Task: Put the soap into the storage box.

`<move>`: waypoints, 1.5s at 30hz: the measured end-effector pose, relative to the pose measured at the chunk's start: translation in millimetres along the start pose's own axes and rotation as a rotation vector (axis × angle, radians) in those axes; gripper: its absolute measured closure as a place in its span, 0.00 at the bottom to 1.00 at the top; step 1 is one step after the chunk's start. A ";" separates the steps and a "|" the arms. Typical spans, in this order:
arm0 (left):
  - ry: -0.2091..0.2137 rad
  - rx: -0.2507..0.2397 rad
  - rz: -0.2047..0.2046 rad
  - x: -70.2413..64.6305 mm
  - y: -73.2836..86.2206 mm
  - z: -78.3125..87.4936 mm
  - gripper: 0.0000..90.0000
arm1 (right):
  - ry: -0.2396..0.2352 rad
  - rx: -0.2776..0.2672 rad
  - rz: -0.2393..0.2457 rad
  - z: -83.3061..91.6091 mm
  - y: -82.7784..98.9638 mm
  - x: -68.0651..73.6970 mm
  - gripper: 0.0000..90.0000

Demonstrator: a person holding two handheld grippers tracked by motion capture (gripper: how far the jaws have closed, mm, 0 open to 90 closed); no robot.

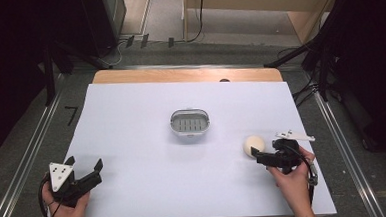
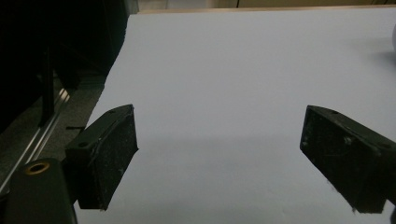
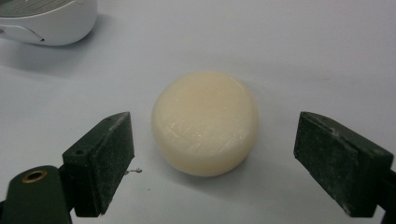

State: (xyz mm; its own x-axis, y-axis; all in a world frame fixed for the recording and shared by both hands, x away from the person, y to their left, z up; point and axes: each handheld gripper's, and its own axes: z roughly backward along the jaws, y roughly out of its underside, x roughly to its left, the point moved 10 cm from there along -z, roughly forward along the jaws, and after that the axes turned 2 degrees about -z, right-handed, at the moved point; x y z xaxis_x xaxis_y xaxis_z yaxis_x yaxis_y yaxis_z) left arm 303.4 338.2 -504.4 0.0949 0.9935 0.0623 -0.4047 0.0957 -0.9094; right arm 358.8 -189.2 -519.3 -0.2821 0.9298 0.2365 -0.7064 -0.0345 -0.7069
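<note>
In the right gripper view, we see the white soap dish (image 3: 44, 21) cut off by the top and left edges, leaving one rounded corner of its wall. In the left gripper view, a pale blurred form (image 2: 393, 39) at the right edge cannot be identified. In the high view, the person's forearms (image 1: 301, 205) are cropped by the bottom edge.

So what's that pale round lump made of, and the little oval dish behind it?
The round lump looks like a bar of soap: cream, waxy, slightly translucent, with a dull sheen and softened edges. The oval dish seems to be smooth white plastic with a grey slatted insert, possibly metal or plastic; its look leaves that open.
</note>
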 end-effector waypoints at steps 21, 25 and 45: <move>0.026 0.017 0.008 -1.4 1.0 -1.8 0.03 | 0.004 0.072 -0.001 -25.3 1.6 8.2 0.15; 0.019 0.024 0.007 -0.9 1.5 -2.4 0.05 | 0.008 0.079 -0.003 -29.1 1.5 8.9 0.15; 0.016 0.017 0.013 -0.4 1.1 -2.1 0.05 | 0.081 0.128 -0.029 -37.8 6.5 4.3 0.27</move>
State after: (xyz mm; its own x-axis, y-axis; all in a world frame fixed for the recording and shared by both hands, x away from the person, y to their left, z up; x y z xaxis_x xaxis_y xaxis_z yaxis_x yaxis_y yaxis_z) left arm 304.9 337.8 -506.3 0.1043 0.9936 0.0437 -0.4217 0.0840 -0.9029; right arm 377.5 -171.7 -548.1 -0.2109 0.9574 0.1972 -0.7918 -0.0491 -0.6088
